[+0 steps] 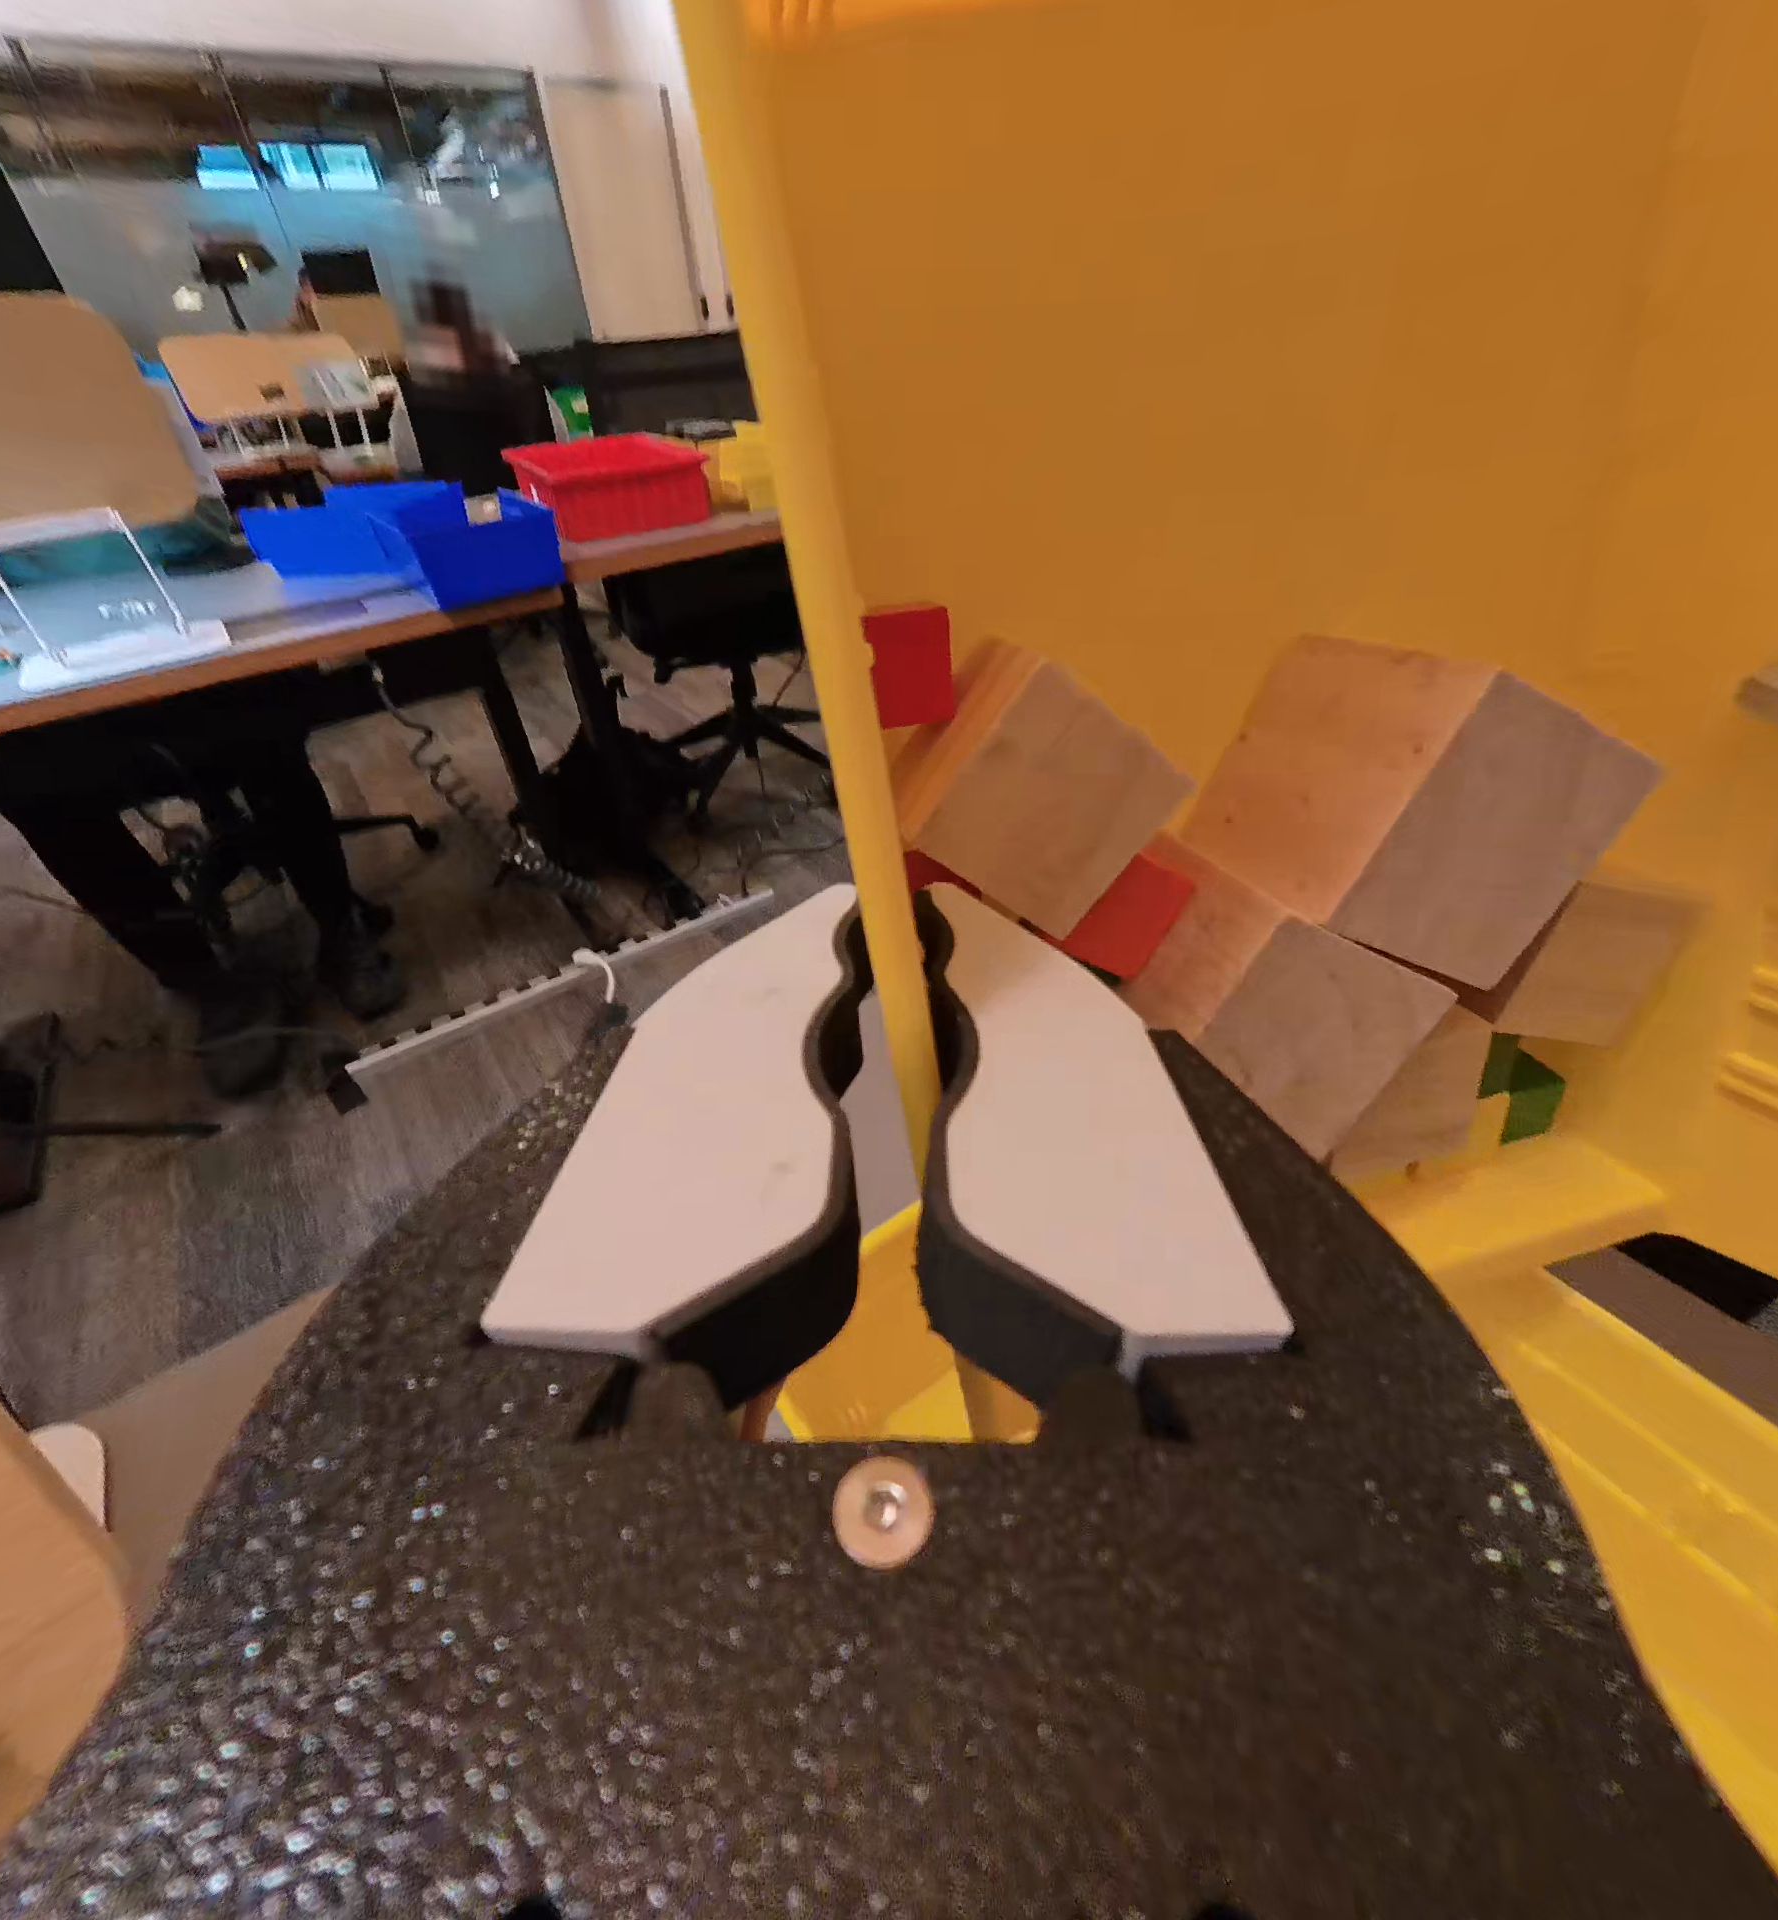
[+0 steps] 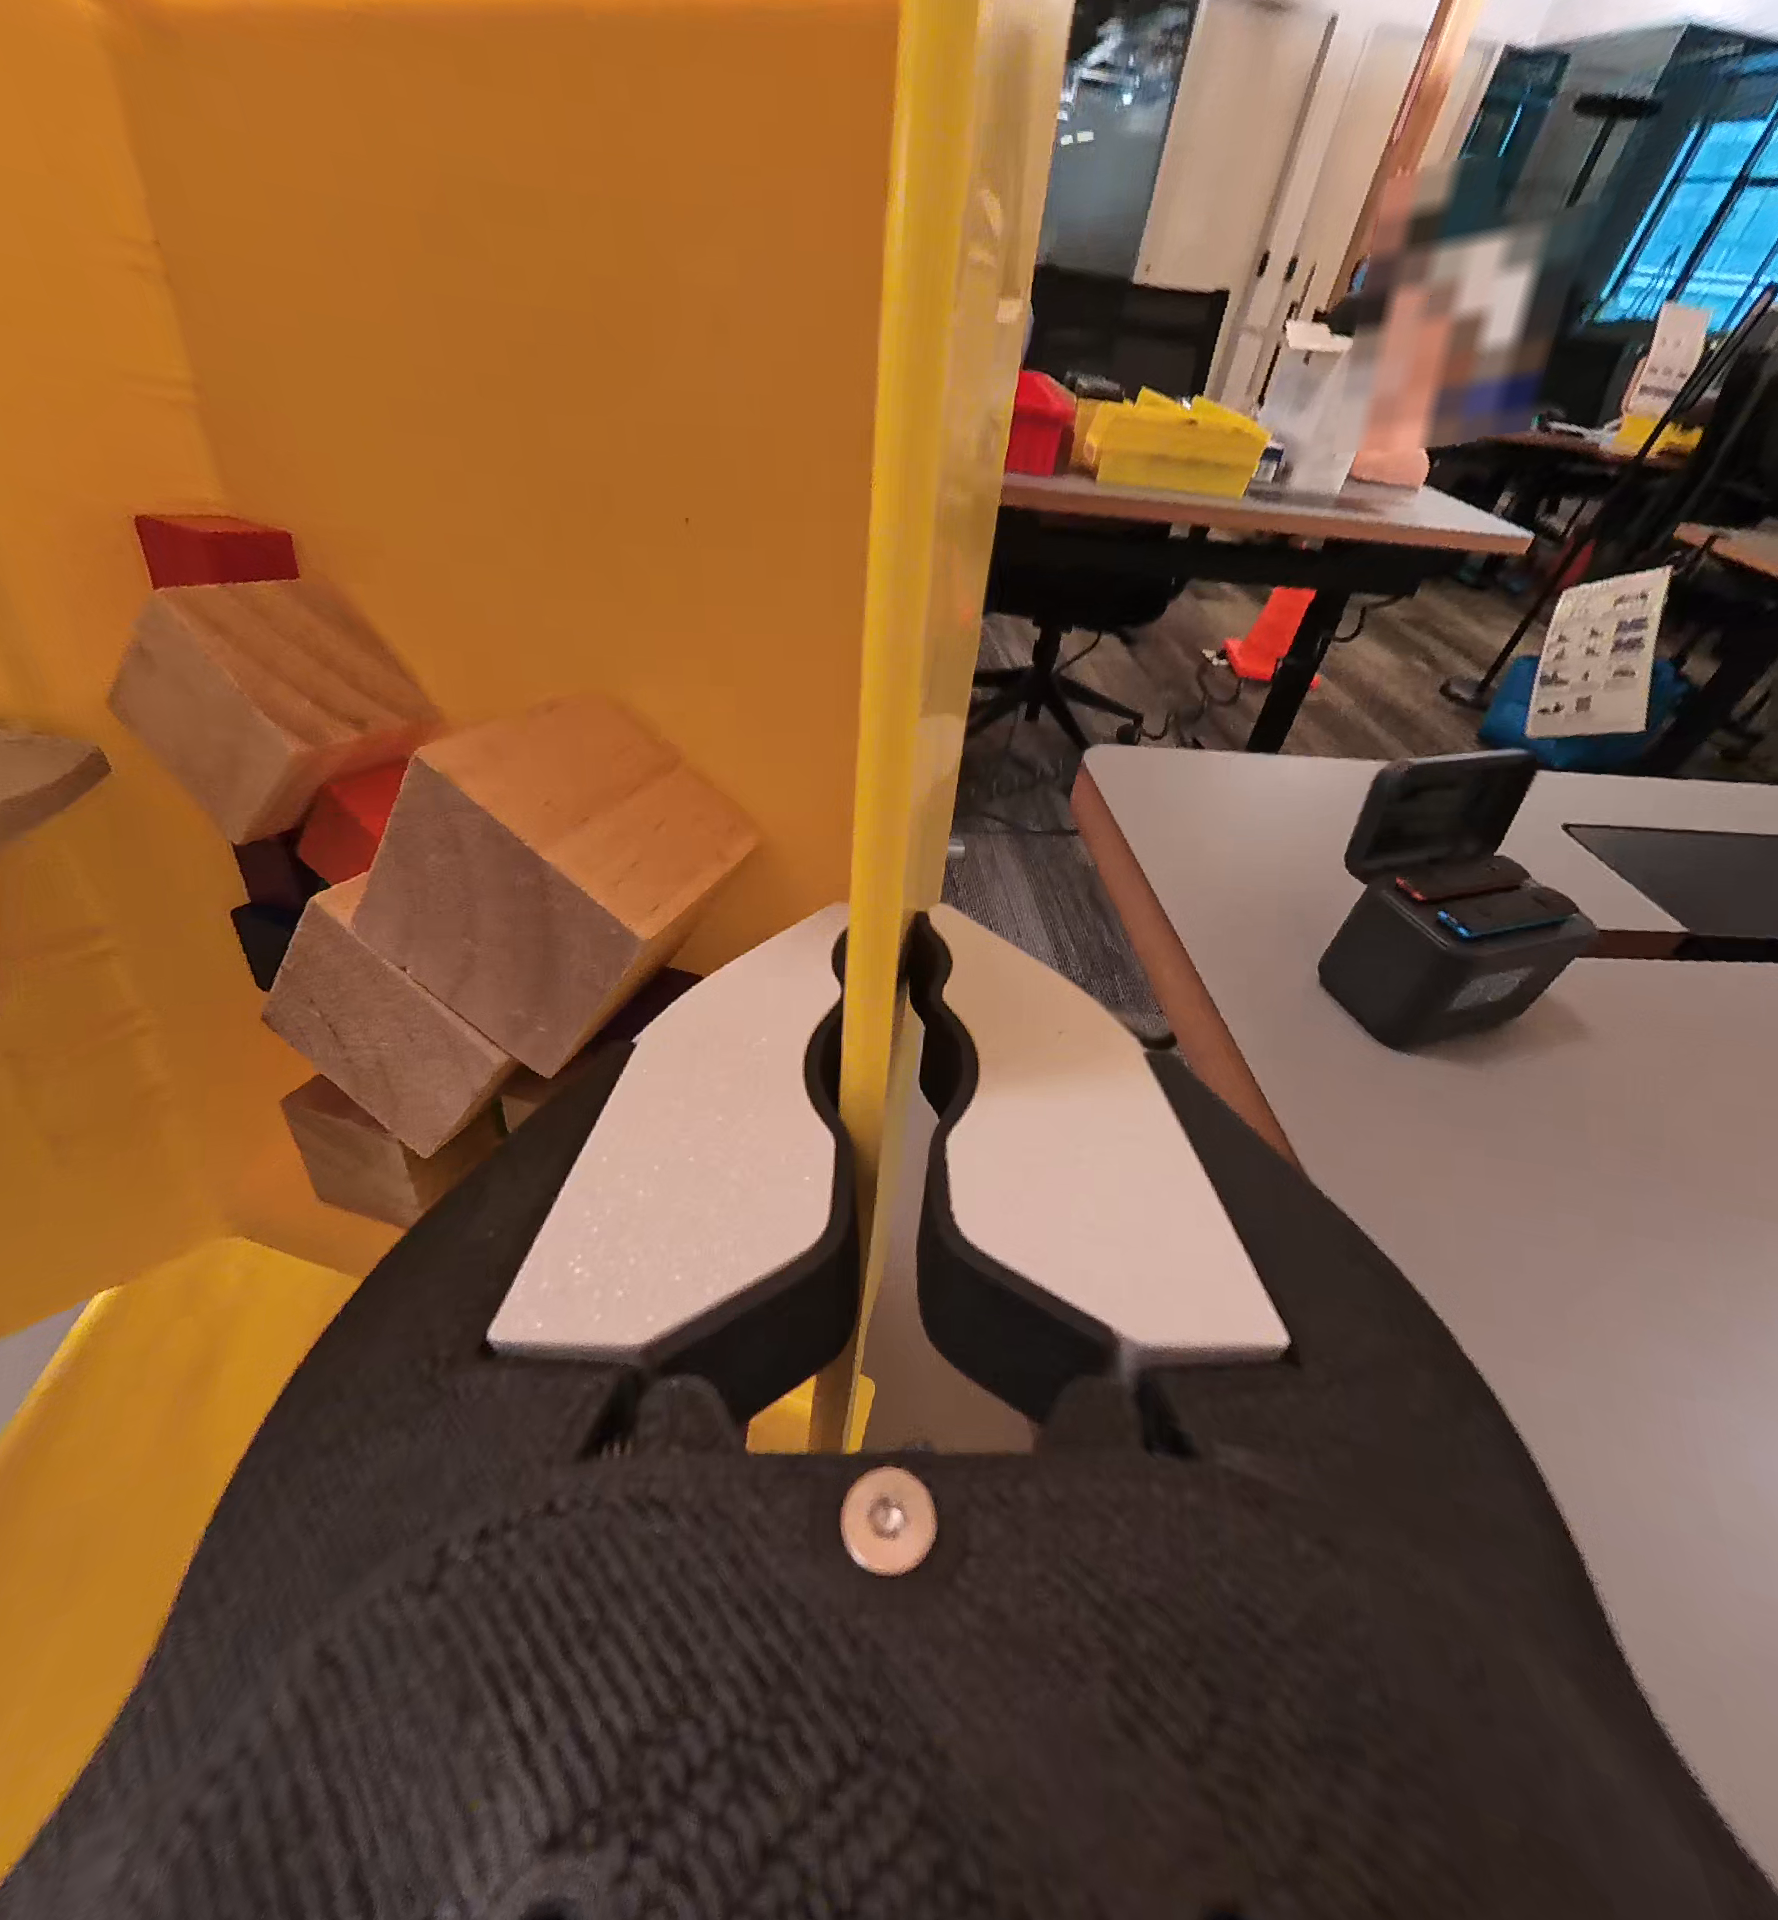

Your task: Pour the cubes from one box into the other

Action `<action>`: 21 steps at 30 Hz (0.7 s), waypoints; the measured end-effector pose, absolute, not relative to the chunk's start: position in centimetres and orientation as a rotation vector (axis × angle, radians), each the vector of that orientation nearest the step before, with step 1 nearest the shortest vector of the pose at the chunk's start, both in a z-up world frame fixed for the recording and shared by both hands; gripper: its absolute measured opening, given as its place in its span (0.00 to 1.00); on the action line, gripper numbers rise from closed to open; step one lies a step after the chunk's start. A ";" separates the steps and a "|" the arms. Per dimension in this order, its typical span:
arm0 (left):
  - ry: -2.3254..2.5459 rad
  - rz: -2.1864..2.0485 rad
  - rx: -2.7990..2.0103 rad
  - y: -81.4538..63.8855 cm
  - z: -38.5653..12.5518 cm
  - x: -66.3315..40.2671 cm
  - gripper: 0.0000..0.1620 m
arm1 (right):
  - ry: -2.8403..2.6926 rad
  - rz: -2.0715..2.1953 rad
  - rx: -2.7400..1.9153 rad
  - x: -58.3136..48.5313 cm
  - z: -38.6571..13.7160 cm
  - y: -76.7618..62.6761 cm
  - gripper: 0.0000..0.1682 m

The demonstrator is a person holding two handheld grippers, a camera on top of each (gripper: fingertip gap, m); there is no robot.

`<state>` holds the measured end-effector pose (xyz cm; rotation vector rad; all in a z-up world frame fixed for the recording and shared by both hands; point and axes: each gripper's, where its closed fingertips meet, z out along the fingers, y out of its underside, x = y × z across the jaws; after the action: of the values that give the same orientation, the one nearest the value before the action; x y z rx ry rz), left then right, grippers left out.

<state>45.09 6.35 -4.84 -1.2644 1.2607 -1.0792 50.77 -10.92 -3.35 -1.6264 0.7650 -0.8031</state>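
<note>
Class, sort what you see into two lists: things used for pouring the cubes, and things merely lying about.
Job:
yellow box
wooden cubes
red cubes
left hand-held gripper
right hand-held gripper

Lying about:
blue bins
red bin
black case

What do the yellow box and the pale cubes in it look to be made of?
The yellow box looks like moulded plastic: smooth, evenly coloured walls, a thin rim and moulded ridges near one corner. The pale cubes look like unfinished wood: grain lines on some faces, duller end grain on others. The red cubes seem painted; what lies under the paint cannot be told.
</note>
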 end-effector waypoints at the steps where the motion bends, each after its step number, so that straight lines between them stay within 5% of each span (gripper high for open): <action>1: 1.259 -1.077 -1.238 6.3 -4.8 45.2 0.04 | 0.759 -0.805 -1.614 50.9 -3.4 -11.0 0.04; 21: 1.259 -1.091 -1.143 7.1 -7.3 46.3 0.05 | 0.663 -0.862 -1.529 52.0 -5.2 -10.1 0.05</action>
<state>46.28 7.06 -7.31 -1.1435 1.2593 -1.0911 51.98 -10.07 -5.21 -1.5292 0.6626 -0.8622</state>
